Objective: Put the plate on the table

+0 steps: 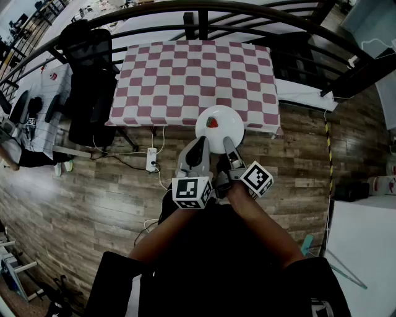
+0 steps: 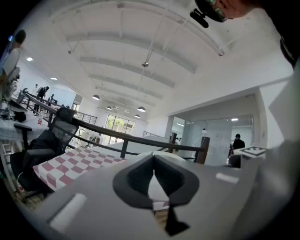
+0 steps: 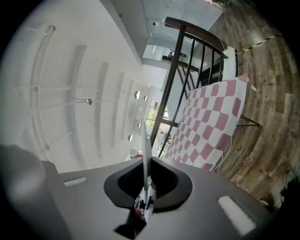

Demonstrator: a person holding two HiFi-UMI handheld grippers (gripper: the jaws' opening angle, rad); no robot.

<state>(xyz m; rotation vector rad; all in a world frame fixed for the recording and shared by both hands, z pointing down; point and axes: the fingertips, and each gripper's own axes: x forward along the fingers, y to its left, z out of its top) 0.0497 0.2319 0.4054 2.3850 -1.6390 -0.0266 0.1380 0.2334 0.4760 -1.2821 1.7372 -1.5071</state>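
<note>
A white plate with a small red item on it lies over the near edge of the table, which has a red-and-white checked cloth. My right gripper is shut on the plate's near rim. In the right gripper view the plate shows edge-on as a thin white line clamped between the jaws of the right gripper. My left gripper sits at the plate's near-left rim with its jaws together. In the left gripper view the plate shows white beyond the left gripper. Whether the plate rests on the cloth is unclear.
A black office chair stands at the table's left side. A white power strip with cables lies on the wooden floor below the table's near edge. A dark railing runs behind the table. People stand far off.
</note>
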